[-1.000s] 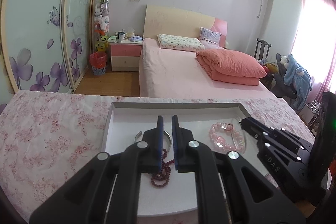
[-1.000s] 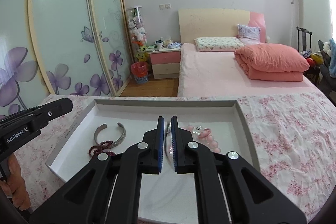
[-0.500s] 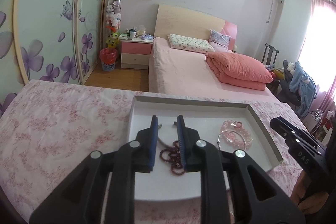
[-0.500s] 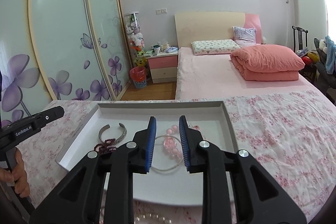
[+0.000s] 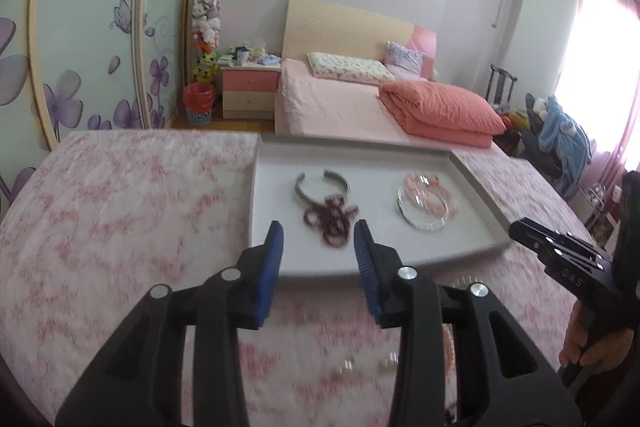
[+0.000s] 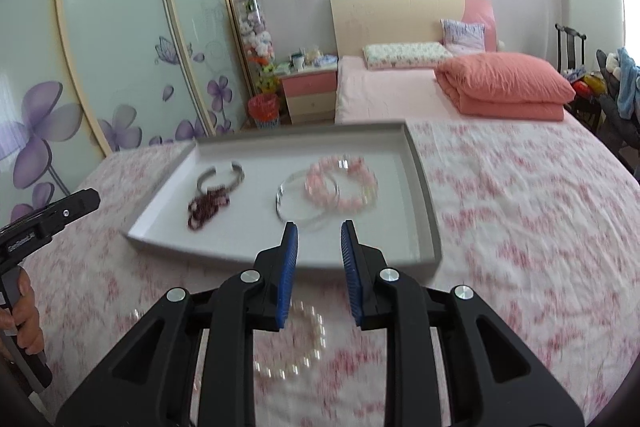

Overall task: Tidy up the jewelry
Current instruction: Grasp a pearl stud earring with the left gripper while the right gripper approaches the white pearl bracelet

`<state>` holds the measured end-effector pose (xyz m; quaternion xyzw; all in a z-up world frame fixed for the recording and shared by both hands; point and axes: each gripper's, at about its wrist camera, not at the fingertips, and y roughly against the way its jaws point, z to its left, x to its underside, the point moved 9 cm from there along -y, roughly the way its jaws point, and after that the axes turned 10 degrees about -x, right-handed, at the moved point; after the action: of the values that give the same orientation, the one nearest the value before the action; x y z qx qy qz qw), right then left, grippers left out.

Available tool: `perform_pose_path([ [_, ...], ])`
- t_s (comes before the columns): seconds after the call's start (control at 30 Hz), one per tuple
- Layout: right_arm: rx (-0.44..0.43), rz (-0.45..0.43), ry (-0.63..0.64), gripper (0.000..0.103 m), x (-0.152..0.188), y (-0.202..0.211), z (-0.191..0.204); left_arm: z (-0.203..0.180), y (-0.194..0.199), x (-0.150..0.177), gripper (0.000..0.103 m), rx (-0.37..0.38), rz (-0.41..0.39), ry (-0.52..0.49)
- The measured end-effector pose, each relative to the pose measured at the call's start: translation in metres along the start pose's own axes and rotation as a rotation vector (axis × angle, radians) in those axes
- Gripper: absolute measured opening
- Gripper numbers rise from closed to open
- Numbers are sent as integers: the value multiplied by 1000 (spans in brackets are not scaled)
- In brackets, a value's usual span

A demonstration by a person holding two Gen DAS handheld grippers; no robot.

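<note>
Left gripper (image 5: pixel 318 239): blue-padded fingers (image 5: pixel 273 267) parted, gap empty; they have just been opening. It hovers over the near edge of the white tray (image 5: pixel 276 263), nothing held.

Right gripper (image 6: pixel 318 239): fingers (image 6: pixel 289 267) a narrow gap apart, having opened a little just now, nothing between them. Each view shows the other gripper at its edge, gripped by a hand (image 5: pixel 592 343).

Pearl bracelet (image 6: pixel 296 343) lies on the floral tabletop (image 6: pixel 520 227), outside the tray, just below the right fingers; blurred.

In the tray, left side: dark red bead strand (image 5: pixel 330 219) bunched up, touching a grey open cuff bangle (image 5: pixel 322 183) behind it. Right side: clear bangle (image 5: pixel 422 209) overlapping a pink bead bracelet (image 5: pixel 432 187). The two pairs sit well apart.

Beyond the tabletop: pink bed (image 5: pixel 332 107) with folded salmon quilt (image 5: pixel 440 111), pink nightstand (image 5: pixel 250 87), sliding wardrobe doors (image 5: pixel 92 39) with purple flowers.
</note>
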<state>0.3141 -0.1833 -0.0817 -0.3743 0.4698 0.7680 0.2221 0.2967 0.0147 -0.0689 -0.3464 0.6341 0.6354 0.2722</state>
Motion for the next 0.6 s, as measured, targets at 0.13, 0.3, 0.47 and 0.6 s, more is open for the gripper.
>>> perform_pose_path([
  [0.13, 1, 51, -18, 24, 21, -1, -5, -2, 1, 25, 41, 11, 43, -19],
  [0.3, 2, 96, -38, 24, 41, -3, -7, -5, -3, 48, 43, 27, 99, -43],
  [0.47, 3, 109, -47, 24, 50, -2, -10, -18, -3, 69, 48, 45, 130, -104],
  [0.6, 1, 112, -48, 24, 51, -2, -10, -25, -9, 83, 48, 28, 159, -156],
])
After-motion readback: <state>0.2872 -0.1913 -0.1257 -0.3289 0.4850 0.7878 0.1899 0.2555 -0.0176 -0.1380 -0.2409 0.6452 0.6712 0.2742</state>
